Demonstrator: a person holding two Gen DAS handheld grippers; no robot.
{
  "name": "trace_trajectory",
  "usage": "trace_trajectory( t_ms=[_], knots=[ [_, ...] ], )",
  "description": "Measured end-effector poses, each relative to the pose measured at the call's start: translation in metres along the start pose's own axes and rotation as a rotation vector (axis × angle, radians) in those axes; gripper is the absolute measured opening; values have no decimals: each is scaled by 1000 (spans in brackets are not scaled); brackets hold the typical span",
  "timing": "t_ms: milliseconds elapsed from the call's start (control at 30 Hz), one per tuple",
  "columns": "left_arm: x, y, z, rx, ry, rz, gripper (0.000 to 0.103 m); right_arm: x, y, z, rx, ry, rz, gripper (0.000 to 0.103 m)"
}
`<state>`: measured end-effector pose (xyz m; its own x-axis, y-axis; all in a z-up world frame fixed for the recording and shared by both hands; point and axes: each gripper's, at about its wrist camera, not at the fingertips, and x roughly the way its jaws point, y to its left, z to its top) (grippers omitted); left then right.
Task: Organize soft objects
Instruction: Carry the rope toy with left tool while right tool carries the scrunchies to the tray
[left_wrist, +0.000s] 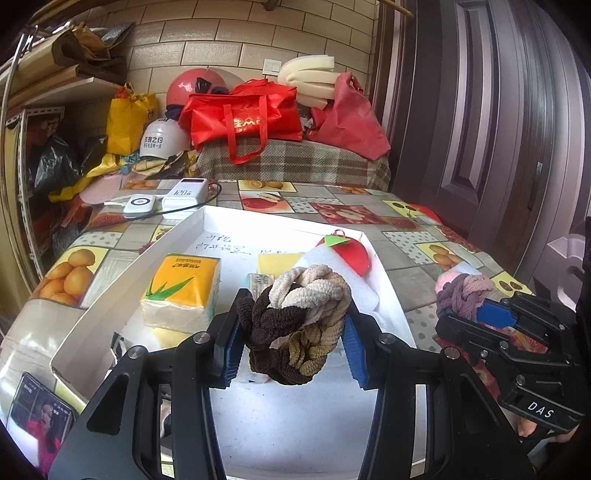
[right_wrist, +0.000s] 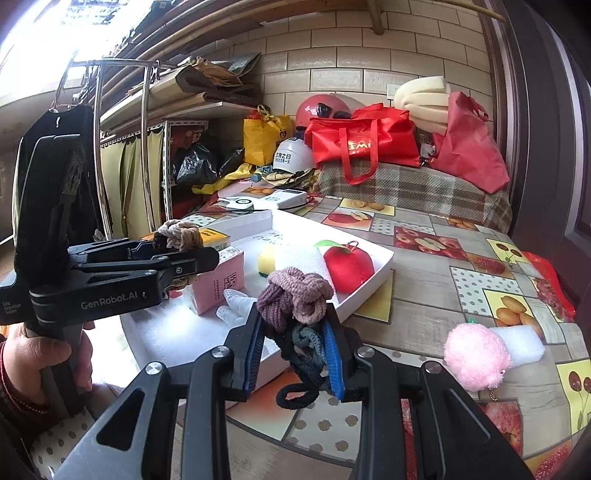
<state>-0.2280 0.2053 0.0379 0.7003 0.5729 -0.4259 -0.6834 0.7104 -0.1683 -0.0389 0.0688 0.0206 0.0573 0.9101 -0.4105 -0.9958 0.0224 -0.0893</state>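
My left gripper (left_wrist: 291, 328) is shut on a bundle of brown, tan and cream hair ties (left_wrist: 299, 317), held over the white tray (left_wrist: 122, 280). In the right wrist view that left gripper (right_wrist: 181, 254) comes in from the left with the same brown and cream ties (right_wrist: 177, 232). My right gripper (right_wrist: 295, 339) is shut on a bundle of purple, pink and grey hair ties (right_wrist: 295, 299) just over the tray's near right corner; in the left wrist view the right gripper (left_wrist: 476, 310) shows with the purple ties (left_wrist: 461, 295). In the tray lie a red apple-shaped pad (right_wrist: 347, 267), a yellow sponge (right_wrist: 267, 260), white foam (right_wrist: 306, 258) and a tissue pack (left_wrist: 183, 288).
A pink pompom (right_wrist: 474, 354) and a white foam block (right_wrist: 524, 343) lie on the fruit-print tablecloth (right_wrist: 424, 291) to the right. A pink box (right_wrist: 218, 284) is in the tray. Power banks (left_wrist: 177, 197) sit behind it, a phone (left_wrist: 37, 417) at the front left. Bags and helmets crowd the back.
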Motion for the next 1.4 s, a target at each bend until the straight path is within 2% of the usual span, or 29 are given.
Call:
trace_trajectory(
  t_ms=[333, 467, 600, 767, 933, 1000, 1100, 1267, 1400],
  knots=[
    [-2, 11, 0, -56, -5, 18, 46, 14, 14, 6, -17, 6, 40, 30],
    [-1, 14, 0, -74, 2, 25, 46, 21, 21, 9, -38, 29, 94, 32],
    [-1, 13, 0, -70, 4, 29, 46, 39, 33, 10, -81, 116, 190, 32],
    [-1, 12, 0, -55, 4, 31, 46, 73, 45, 7, -104, 282, 292, 32],
    [0, 11, 0, -59, 8, 29, 46, 100, 32, 13, -78, 316, 194, 31],
    [1, 11, 0, -61, 13, 28, 46, 109, 17, 19, -38, 306, 130, 30],
    [2, 11, 0, -60, 20, 26, 46, 117, -4, 22, 61, 304, 89, 30],
    [12, 7, 0, -33, 71, 9, 46, 107, -15, 21, 124, 274, 117, 31],
    [36, 2, 0, -5, 189, -1, 46, 108, -15, 22, 126, 275, 119, 32]
  ],
)
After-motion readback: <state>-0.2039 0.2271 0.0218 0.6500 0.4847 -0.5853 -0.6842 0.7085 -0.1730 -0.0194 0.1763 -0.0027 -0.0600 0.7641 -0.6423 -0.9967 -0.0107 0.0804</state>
